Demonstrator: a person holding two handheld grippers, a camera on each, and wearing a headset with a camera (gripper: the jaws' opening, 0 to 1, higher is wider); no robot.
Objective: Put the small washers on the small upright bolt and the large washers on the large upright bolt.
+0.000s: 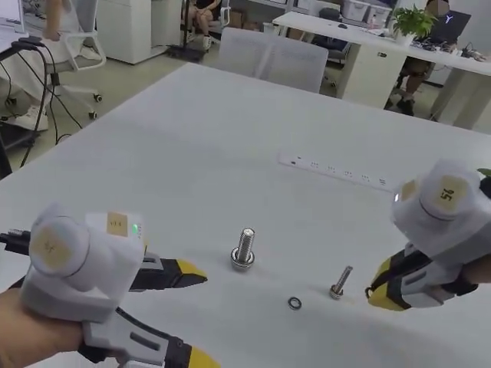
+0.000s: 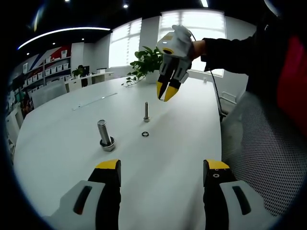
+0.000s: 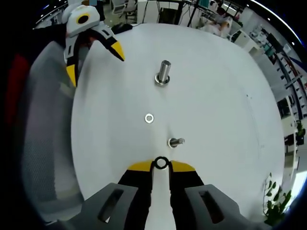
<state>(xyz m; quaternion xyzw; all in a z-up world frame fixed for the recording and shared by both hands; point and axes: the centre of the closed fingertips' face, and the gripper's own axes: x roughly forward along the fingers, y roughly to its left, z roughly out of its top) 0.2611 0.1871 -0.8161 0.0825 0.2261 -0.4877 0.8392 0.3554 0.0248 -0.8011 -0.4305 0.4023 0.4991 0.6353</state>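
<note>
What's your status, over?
Left tool open, empty. Right tool shut on a washer, near the small bolt. Loose washer on table beside that bolt. Nothing in the way.

large bolt (image 1: pixel 243 249) left of small bolt (image 1: pixel 340 282), loose washer (image 1: pixel 294 303) between; all on table (image 1: pixel 192 153)

Head view: left gripper (image 1: pixel 204 318), lower jaw cut by the bottom edge. Right gripper (image 1: pixel 374 294), body cut by the right edge, tips merged into one yellow blur. Right gripper view: washer (image 3: pixel 161 157) pinched at the jaw tips, lower arc hidden behind them, size class indeterminate. Large bolt (image 1: pixel 244 249) and small bolt (image 1: pixel 341 281), toward the near edge of the table (image 1: pixel 230 138): washer count at each base too small to resolve.
</note>
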